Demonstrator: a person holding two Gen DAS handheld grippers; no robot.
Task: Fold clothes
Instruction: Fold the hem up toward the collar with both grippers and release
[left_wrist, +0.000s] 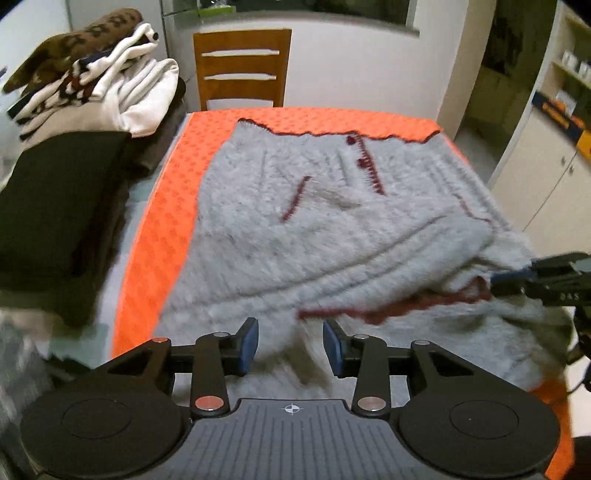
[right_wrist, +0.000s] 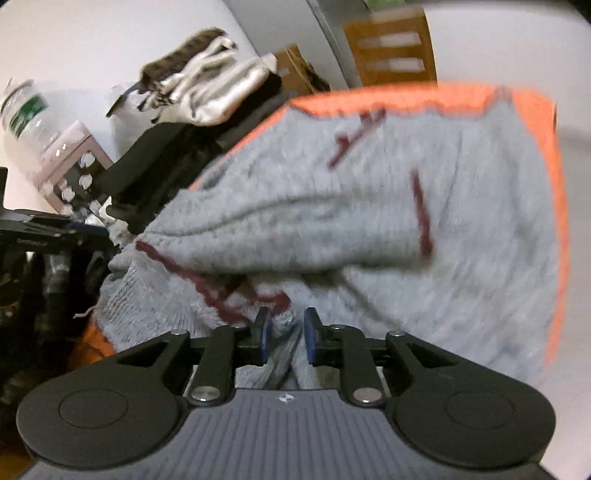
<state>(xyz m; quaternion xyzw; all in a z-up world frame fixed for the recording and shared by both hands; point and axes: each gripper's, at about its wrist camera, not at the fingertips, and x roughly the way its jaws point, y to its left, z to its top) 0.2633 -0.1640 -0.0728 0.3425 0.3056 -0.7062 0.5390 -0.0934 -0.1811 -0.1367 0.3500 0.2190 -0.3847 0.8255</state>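
Observation:
A fuzzy grey cardigan (left_wrist: 314, 221) with maroon trim lies spread on the orange mat (left_wrist: 159, 229); its near right part is folded over and bunched. My left gripper (left_wrist: 291, 343) hovers over the cardigan's near edge, its blue pads apart and pressing on nothing. My right gripper (right_wrist: 288, 325) is at the bunched maroon-trimmed edge (right_wrist: 221, 295), with a loose fold of grey knit between its parted pads. In the left wrist view the right gripper (left_wrist: 517, 277) reaches in from the right edge. The cardigan (right_wrist: 369, 206) is blurred in the right wrist view.
A pile of mixed clothes (left_wrist: 92, 74) and a folded black garment (left_wrist: 55, 203) lie left of the mat. A wooden chair (left_wrist: 242, 70) stands behind the table, with cabinets (left_wrist: 554, 166) at the right. A water bottle (right_wrist: 26, 114) and a pink box (right_wrist: 70, 155) stand at the left.

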